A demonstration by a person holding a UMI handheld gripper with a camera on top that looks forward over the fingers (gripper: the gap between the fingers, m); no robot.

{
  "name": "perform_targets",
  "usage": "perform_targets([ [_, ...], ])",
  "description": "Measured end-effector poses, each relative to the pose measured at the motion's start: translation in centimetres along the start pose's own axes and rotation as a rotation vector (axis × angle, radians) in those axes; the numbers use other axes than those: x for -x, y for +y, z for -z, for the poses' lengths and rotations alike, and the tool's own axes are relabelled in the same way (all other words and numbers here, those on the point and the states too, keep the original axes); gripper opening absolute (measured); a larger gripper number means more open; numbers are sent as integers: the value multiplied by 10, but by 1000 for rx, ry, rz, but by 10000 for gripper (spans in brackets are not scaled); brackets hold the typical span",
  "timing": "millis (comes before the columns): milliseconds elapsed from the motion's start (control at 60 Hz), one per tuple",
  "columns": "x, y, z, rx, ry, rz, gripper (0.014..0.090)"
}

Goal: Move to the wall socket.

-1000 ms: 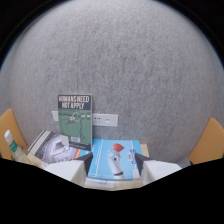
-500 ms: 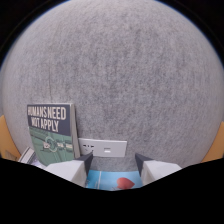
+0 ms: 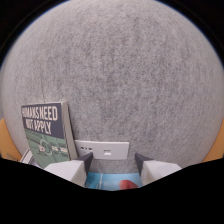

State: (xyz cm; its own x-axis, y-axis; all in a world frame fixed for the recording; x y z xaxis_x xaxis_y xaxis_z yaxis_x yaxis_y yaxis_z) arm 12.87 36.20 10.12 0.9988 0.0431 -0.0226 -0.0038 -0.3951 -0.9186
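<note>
**Wall socket just ahead of our fingers**

We see the white wall socket (image 3: 103, 149) low on the grey speckled wall (image 3: 125, 80), just beyond our gripper (image 3: 113, 167). Its fingers (image 3: 65, 171) stand apart, holding nothing. A book (image 3: 47, 132) reading "Humans Need Not Apply" leans upright just left of the socket.

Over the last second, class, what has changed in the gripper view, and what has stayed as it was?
The tongs have moved toward the grey wall and tilted upward: the wall socket now sits just ahead of them, larger. The blue book has slid mostly out of sight between the fingers, and the desk items are gone from view. The tongs took hold of nothing. The "Humans Need Not Apply" book stands beside the socket as before.
</note>
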Motion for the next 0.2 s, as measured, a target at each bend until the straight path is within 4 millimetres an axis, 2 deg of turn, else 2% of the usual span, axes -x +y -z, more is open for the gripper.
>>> perform_targets([
  [200,0,0,0,-2,3,1,859],
])
